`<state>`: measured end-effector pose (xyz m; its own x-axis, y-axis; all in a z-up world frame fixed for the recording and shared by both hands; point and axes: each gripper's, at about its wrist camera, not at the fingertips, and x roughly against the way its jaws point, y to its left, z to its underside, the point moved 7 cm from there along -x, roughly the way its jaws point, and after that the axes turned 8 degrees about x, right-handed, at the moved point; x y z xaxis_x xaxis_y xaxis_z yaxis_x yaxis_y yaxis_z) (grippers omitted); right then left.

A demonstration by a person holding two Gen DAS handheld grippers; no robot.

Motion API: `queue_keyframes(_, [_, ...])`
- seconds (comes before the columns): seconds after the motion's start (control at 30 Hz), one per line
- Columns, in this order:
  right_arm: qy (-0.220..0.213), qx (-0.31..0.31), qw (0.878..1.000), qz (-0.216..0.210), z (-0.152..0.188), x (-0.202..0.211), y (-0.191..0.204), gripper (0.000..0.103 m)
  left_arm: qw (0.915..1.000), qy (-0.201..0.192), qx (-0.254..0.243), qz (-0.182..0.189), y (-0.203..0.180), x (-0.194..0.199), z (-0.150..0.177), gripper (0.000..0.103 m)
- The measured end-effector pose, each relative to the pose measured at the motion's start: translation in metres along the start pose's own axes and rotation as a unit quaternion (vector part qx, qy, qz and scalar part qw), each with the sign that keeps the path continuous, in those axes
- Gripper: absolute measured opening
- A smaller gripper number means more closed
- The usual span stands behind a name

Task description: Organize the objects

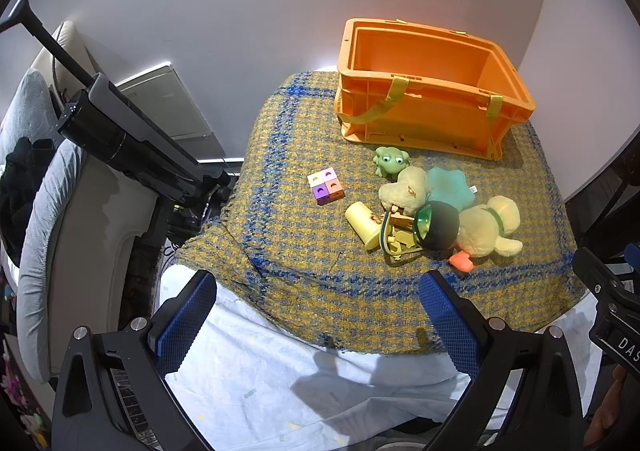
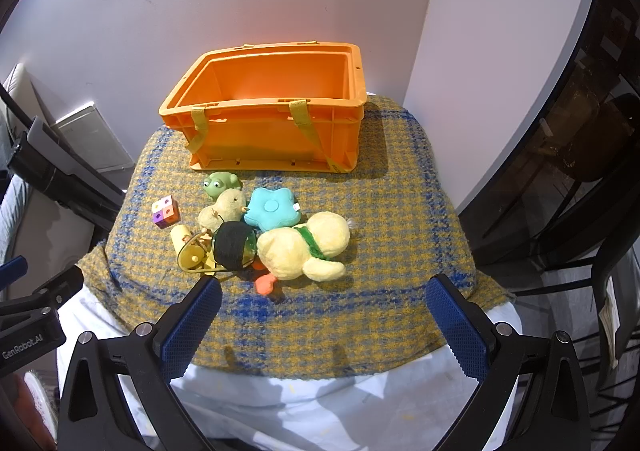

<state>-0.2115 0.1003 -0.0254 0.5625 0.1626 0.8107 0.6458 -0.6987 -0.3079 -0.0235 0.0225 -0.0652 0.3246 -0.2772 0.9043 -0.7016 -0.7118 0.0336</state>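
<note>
Both grippers' fingers are spread, holding nothing; only the left view shows the grey padded chair (image 1: pixel 38 235) beside the orange plastic crate (image 1: pixel 432 91).

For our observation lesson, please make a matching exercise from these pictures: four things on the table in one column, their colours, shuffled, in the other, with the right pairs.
Things
1. crate
2. frog toy
3. flower cushion
4. duck plush

Colours
A. turquoise
B. pale yellow with a green collar
C. orange
D. green

Pairs: 1-C, 2-D, 3-A, 4-B
</note>
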Motion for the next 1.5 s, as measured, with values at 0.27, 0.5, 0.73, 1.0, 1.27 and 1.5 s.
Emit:
queue_keyframes(0.27, [0.003,-0.007,1.0,0.002,0.0,0.0,-0.002,0.102,0.9985,-0.001,-0.048,0.028,-0.003,0.0,0.001,0.103])
queue_keyframes(0.5, [0.005,-0.011,1.0,0.004,0.0,0.001,-0.002,0.102,0.9877,-0.003,-0.137,0.076,-0.009,0.0,0.002,0.103])
queue_keyframes(0.73, [0.005,-0.015,1.0,0.006,0.0,0.001,-0.002,0.102,0.9556,-0.004,-0.259,0.14,-0.018,0.002,0.006,0.103])
queue_keyframes(1.0, [0.007,-0.017,1.0,0.008,0.001,0.002,-0.001,0.102,0.9386,-0.004,-0.304,0.163,-0.019,0.002,0.01,0.103])
queue_keyframes(1.27, [0.008,-0.02,1.0,0.008,0.003,0.002,0.0,0.102,0.9311,-0.005,-0.321,0.172,-0.019,0.002,0.012,0.103])
queue_keyframes(1.5, [0.009,-0.023,1.0,0.01,0.003,0.0,0.0,0.102,0.9205,-0.004,-0.346,0.181,-0.024,-0.003,0.013,0.103])
